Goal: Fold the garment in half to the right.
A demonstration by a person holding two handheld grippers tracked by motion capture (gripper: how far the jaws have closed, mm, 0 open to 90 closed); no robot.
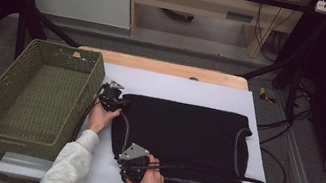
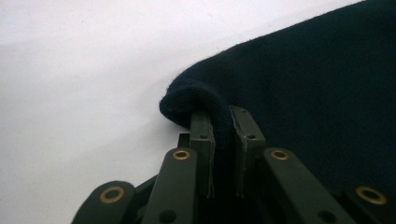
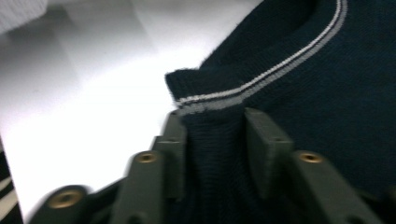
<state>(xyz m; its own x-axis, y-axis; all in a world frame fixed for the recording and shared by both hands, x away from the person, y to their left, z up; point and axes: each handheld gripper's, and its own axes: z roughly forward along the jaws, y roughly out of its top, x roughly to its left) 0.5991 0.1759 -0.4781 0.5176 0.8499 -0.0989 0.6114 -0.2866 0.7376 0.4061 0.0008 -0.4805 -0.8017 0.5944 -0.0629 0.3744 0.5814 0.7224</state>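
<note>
A black knit sweater with pale striped trim (image 1: 182, 143) lies flat on the white counter (image 1: 176, 89), long axis left-right. Left gripper (image 1: 115, 106) clamps its far-left corner; right gripper (image 1: 128, 174) straddles the near-left corner, not yet pinching.

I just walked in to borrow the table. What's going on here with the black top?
A person is working on a dark sweater laid flat on a white sheet, a claw in each hand. The left claw is pinched shut on a folded corner of the sweater. The right claw straddles the striped edge at the near corner, with fabric between its jaws. The sweater lies flat, nothing is lifted yet. A green woven basket sits empty beside it.
</note>
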